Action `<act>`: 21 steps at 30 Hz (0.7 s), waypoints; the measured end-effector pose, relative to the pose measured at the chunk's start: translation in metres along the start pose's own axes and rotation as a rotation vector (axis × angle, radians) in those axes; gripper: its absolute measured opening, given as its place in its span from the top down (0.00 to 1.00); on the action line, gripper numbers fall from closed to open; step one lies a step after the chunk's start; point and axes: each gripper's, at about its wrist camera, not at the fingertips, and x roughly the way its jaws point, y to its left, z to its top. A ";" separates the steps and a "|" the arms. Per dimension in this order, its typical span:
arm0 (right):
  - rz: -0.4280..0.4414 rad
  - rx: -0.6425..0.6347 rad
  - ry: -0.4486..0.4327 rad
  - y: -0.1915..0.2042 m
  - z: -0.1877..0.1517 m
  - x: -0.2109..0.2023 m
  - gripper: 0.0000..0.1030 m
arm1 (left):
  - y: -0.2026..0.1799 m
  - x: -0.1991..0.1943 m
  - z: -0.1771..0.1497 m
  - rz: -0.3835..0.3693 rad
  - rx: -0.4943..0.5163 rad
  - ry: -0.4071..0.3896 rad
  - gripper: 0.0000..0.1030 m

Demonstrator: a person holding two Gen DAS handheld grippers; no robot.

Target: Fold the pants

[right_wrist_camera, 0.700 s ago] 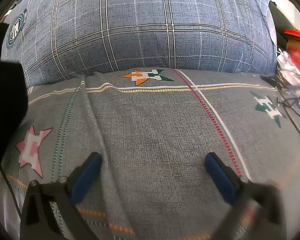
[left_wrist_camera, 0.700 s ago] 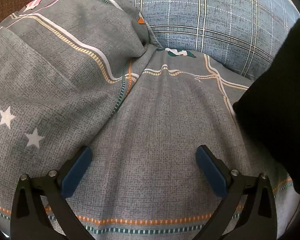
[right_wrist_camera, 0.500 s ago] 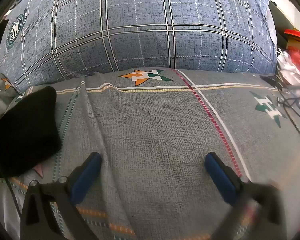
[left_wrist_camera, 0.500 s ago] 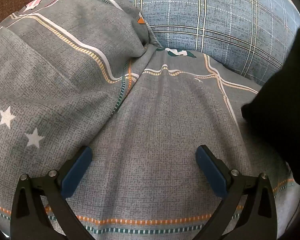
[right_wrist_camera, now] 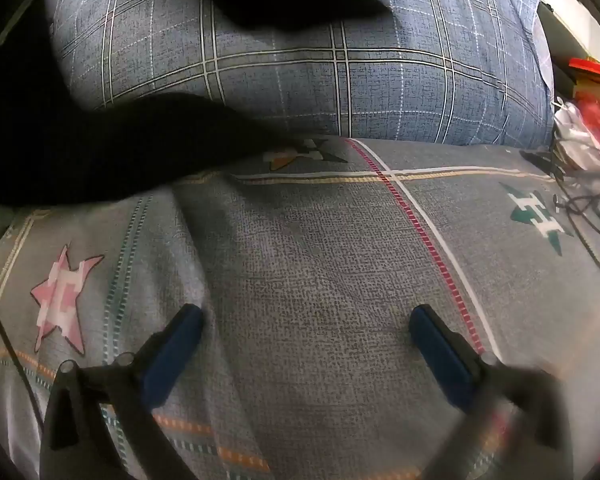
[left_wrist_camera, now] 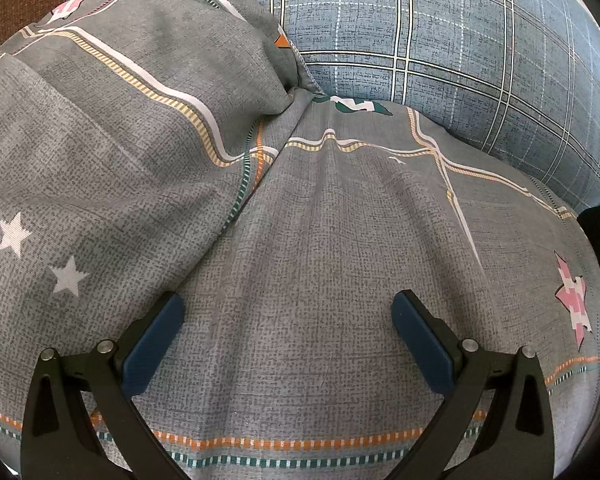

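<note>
Left tool [left_wrist_camera: 286, 316] and right tool [right_wrist_camera: 306, 326] gape wide, holding nothing.

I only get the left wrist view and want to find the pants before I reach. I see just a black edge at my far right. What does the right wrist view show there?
Observer: A big black cloth, probably the pants, fills the upper left of that view, in front of the bedsheet and the checked pillow.
Operator: Is the right gripper holding it?
Observer: No. The right gripper is open above bare sheet, with nothing between its fingers.
Operator: Anything to avoid on that side?
Observer: Thin black cables lie on the sheet at the far right.
</note>
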 end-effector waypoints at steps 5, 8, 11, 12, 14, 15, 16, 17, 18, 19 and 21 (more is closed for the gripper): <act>-0.001 0.000 0.000 -0.002 -0.002 0.000 0.00 | 0.000 0.000 0.000 0.000 0.000 0.000 0.00; -0.002 -0.002 0.001 -0.001 0.000 0.000 0.00 | 0.000 0.000 0.000 0.000 0.000 0.000 0.00; -0.004 -0.004 0.001 0.000 0.000 0.000 0.00 | 0.000 0.000 0.000 0.001 0.000 0.000 0.00; -0.004 -0.004 0.001 -0.001 0.000 0.000 0.00 | 0.000 0.000 0.000 -0.002 -0.001 0.000 0.00; -0.002 -0.003 0.001 -0.001 0.001 0.000 0.00 | 0.001 0.000 -0.001 0.000 0.000 0.001 0.00; -0.002 -0.004 0.002 -0.001 0.001 0.000 0.00 | 0.001 0.000 0.000 0.000 0.000 0.000 0.00; -0.002 -0.004 0.001 -0.001 0.001 0.000 0.00 | -0.001 -0.002 0.003 -0.001 -0.001 0.001 0.00; -0.002 -0.004 0.001 -0.001 0.001 0.000 0.00 | -0.003 -0.001 -0.001 -0.001 -0.001 0.000 0.00; -0.002 -0.004 0.001 -0.001 0.001 -0.001 0.00 | -0.003 -0.001 -0.001 0.000 0.000 0.001 0.00; -0.003 -0.004 0.000 0.000 0.001 -0.001 0.00 | -0.003 0.000 -0.001 0.000 0.000 0.000 0.00; -0.003 -0.004 0.001 -0.001 0.001 -0.001 0.00 | 0.001 -0.001 -0.001 -0.001 -0.001 0.000 0.00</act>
